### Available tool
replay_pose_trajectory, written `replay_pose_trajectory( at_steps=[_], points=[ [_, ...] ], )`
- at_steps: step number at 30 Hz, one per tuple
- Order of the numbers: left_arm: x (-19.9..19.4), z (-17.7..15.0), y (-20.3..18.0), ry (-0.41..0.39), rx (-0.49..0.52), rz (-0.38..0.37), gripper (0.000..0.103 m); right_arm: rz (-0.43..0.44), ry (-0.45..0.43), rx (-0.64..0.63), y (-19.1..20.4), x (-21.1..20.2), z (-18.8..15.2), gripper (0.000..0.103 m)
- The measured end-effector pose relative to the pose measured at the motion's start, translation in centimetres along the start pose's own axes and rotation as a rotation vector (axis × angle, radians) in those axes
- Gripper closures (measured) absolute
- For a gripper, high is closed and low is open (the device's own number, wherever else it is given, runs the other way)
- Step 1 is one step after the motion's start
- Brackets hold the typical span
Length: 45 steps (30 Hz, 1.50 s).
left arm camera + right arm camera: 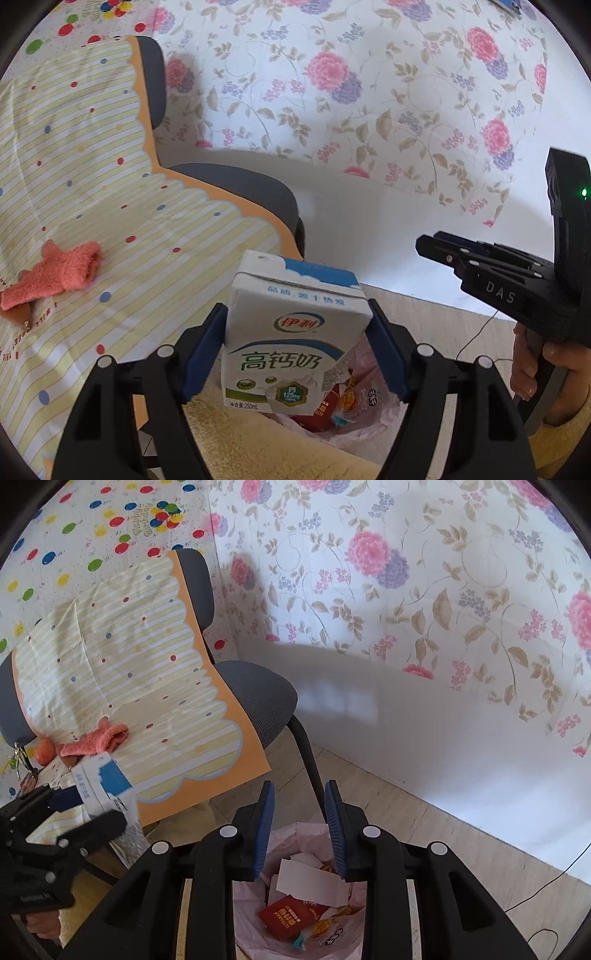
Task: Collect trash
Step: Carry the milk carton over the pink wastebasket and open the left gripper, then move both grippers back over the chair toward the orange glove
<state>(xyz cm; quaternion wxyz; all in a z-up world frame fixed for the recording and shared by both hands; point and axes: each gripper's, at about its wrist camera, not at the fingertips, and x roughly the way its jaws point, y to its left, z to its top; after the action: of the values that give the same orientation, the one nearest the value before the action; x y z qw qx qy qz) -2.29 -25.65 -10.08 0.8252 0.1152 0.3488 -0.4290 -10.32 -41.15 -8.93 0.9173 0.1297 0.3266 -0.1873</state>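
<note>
My left gripper (295,343) is shut on a white and blue milk carton (291,332) and holds it upright in the air, just left of and above a trash bin lined with a pink bag (354,424). The carton also shows in the right wrist view (105,786), at the far left in the left gripper (85,808). My right gripper (299,812) is open and empty, right above the bin (347,934), which holds wrappers and paper (306,882). In the left wrist view the right gripper (439,247) is at the right.
A grey chair (258,698) draped with a striped dotted cloth (110,206) stands left of the bin. An orange-pink sock (55,273) lies on the cloth. A floral sheet (406,572) covers the wall behind. A thin cable (546,893) runs on the floor at right.
</note>
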Motion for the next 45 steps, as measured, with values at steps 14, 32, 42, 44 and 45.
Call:
replay_pose_trajectory(
  at_steps=[14,32,42,44,45],
  points=[
    [4.4,1.4,-4.7,0.078,0.098,-0.074,0.017,-0.037,-0.02,0.091,-4.7,-1.6,-0.6,0.067],
    [-2.2,-0.2,3.8,-0.009,-0.095,0.172,0.015,0.055,-0.024,0.022,0.5,-1.4,0.4,0.061],
    [-7.4,-1.8,10.0,-0.054,-0.214,0.322,0.014,0.284,0.012,-0.106,7.9,0.8,2.8,0.06],
    [-8.3,-2.3,11.7,-0.057,-0.244,0.37,0.014,0.321,0.02,-0.142,9.9,1.5,3.1,0.06],
    [-8.7,-2.6,12.5,-0.056,-0.263,0.388,0.014,0.335,0.022,-0.158,10.8,1.8,3.3,0.06]
  ],
)
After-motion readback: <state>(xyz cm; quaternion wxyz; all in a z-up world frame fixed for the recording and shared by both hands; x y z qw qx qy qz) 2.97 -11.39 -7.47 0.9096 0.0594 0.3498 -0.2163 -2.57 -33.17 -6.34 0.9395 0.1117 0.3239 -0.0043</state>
